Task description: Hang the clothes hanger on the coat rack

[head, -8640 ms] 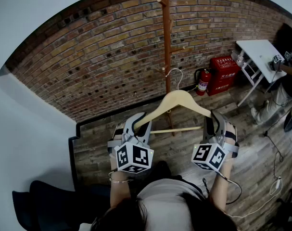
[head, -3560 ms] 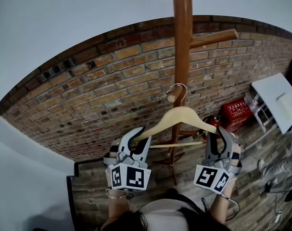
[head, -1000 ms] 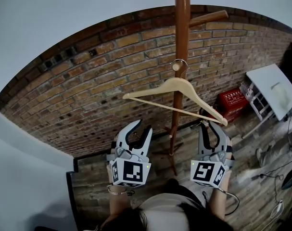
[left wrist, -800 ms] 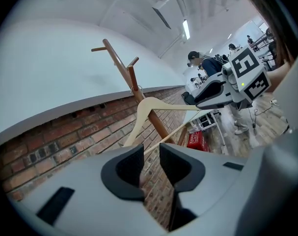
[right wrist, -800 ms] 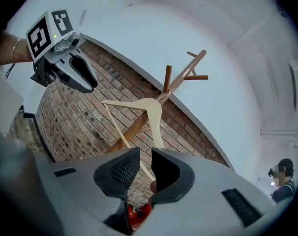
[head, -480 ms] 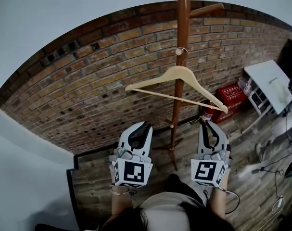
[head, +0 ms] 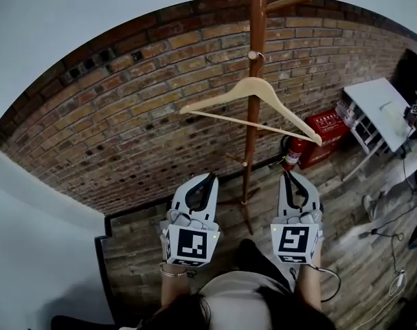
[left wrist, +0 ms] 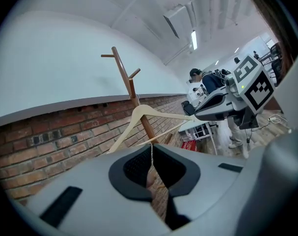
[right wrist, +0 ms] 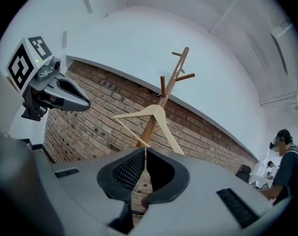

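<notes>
The pale wooden clothes hanger (head: pixel 222 93) hangs by its metal hook from a peg on the tall brown coat rack (head: pixel 256 33), tilted with its right end lower. It hangs free; neither gripper touches it. My left gripper (head: pixel 209 176) sits well below and nearer me; its jaws are closing, tips together, with nothing between them. My right gripper (head: pixel 285 174) is level with it on the other side of the pole, also shut and empty. In the left gripper view the hanger (left wrist: pixel 139 113) shows beyond my left gripper (left wrist: pixel 151 146). In the right gripper view the hanger (right wrist: pixel 156 111) shows beyond my right gripper (right wrist: pixel 145 150).
A brick wall (head: pixel 112 115) stands behind the rack. A red fire extinguisher (head: pixel 292 153) and red box (head: pixel 325 133) sit at the wall's foot to the right. A white table (head: pixel 373 98) and a person (head: pixel 414 67) are at far right. Cables lie on the wooden floor (head: pixel 373 253).
Both grippers have drawn back from the hanger toward me. The left jaws went from wide open to closed. The hanger stays on its peg.
</notes>
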A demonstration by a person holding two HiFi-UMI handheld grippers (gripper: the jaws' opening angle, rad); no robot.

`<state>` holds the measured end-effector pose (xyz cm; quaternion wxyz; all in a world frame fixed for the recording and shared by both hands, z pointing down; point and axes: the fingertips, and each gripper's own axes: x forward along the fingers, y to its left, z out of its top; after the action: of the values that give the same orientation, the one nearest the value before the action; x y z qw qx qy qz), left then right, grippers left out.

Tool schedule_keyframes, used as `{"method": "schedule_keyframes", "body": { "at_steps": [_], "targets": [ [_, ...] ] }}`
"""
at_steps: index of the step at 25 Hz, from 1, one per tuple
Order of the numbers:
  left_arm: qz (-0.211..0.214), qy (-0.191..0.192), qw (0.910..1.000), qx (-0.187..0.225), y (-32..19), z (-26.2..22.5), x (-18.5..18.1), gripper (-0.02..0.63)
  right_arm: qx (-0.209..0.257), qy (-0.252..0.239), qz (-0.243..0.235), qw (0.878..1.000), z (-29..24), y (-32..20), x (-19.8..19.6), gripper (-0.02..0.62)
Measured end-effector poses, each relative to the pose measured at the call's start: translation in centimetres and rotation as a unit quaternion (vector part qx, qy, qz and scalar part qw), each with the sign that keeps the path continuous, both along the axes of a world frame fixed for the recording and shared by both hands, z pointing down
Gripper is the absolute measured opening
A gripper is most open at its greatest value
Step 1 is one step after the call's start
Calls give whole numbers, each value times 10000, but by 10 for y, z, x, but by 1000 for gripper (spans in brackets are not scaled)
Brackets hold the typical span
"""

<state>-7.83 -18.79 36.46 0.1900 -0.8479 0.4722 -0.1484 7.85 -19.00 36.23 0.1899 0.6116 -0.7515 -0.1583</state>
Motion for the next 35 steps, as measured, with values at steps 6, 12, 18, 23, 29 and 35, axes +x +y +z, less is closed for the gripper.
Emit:
{"method": "schedule_keyframes", "body": {
  "at_steps": [6, 12, 18, 23, 29, 35],
  "targets": [
    [173, 193, 9997, 49, 24, -4, 4, 11, -78, -523, -181, 9984, 5, 24, -12, 43],
    [90, 557, 9983, -112, 49, -3, 1, 9, -126, -1129, -435, 9926, 9, 48, -25, 43],
    [244, 758, 9965, -243, 74, 7, 4, 9, -110, -1220, -451, 9914, 9, 71, -29, 43],
    [254, 903, 9953, -257, 93, 6, 3, 9, -83, -1195, -421, 9919, 10, 89, -30, 43],
    [273, 996, 9944, -218, 111, 3, 0, 9, -80, -1094, -417, 9931, 11, 107, -33, 40],
    [281, 1075, 9936, -217, 127, 2, 0, 9, -61, -1059, -390, 9936, 10, 123, -32, 38]
  ]
}}
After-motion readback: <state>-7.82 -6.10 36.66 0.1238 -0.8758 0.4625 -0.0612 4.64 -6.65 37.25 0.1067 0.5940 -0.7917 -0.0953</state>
